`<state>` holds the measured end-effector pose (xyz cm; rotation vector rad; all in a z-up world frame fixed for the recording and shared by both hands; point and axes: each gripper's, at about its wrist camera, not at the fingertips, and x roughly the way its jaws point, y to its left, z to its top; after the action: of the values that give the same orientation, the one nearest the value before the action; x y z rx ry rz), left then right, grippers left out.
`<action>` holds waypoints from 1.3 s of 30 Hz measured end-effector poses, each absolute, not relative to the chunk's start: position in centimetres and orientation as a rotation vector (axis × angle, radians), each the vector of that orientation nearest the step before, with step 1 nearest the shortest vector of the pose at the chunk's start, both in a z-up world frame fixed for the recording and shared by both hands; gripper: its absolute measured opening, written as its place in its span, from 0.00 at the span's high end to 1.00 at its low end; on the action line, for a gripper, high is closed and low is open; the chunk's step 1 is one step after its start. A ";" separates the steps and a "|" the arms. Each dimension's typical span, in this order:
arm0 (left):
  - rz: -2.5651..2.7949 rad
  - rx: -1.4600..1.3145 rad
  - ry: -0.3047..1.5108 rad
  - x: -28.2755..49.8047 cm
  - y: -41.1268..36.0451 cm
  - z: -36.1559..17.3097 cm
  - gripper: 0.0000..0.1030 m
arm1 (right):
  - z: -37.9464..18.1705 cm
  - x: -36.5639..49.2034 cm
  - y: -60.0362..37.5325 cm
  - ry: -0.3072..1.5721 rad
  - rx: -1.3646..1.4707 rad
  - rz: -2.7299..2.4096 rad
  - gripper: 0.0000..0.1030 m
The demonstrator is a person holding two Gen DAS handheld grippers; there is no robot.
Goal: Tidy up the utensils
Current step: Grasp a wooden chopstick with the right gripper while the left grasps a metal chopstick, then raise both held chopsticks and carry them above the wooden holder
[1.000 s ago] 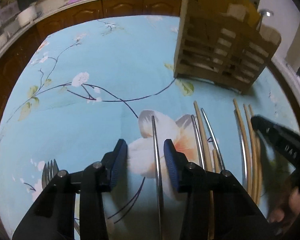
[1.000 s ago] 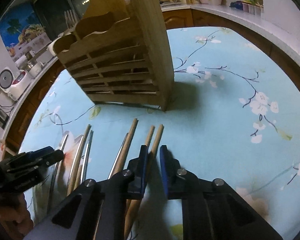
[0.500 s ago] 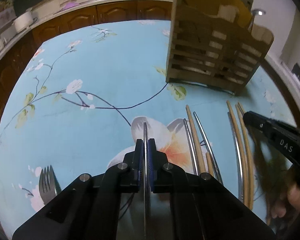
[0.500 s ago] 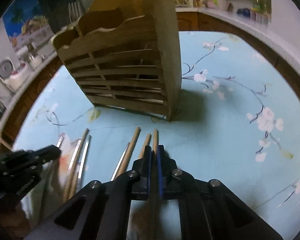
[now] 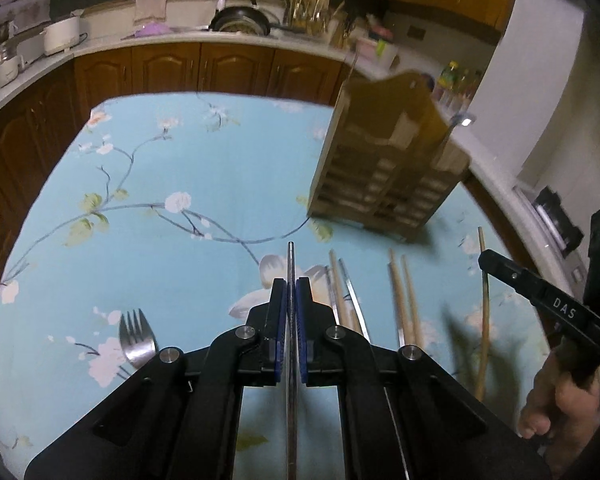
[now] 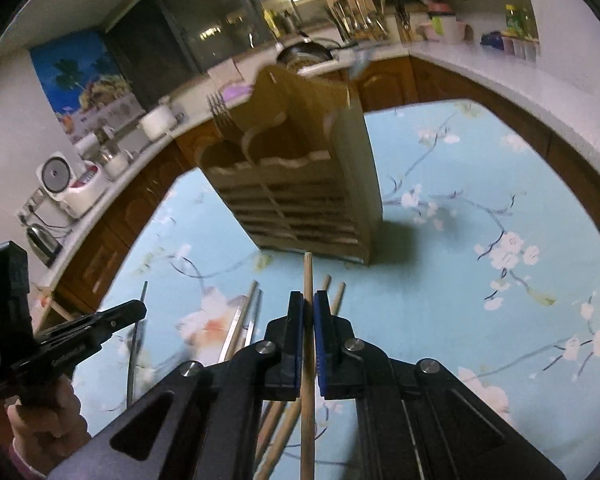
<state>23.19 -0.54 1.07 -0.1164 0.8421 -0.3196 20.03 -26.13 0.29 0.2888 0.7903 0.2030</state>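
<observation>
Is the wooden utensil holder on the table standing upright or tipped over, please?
Upright: the wooden utensil holder stands on its base on the tablecloth, compartment openings facing up.

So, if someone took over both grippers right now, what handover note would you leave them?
Left gripper: shut on a metal chopstick.
Right gripper: shut on a wooden chopstick.
Wooden holder stands upright on the blue cloth; a fork already sticks out of it.
Left: slot both held sticks, then the loose chopsticks and the fork on the cloth.
</observation>
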 end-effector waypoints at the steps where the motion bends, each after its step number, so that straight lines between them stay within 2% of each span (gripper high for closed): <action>1: -0.326 -0.123 0.833 22.8 -0.5 1.6 0.96 | 0.9 19.7 -26.1 0.776 0.290 0.209 0.95; 13: -0.372 -0.184 0.711 19.6 1.0 7.2 0.96 | 7.0 16.2 -26.5 0.623 0.278 0.244 0.95; 39: -0.365 -0.155 0.670 18.7 0.5 8.5 0.96 | 9.3 15.0 -27.2 0.546 0.285 0.264 0.95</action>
<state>18.73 0.53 8.45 -0.1549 0.6698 -0.3647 15.01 -27.18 9.29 0.2848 0.5460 0.2641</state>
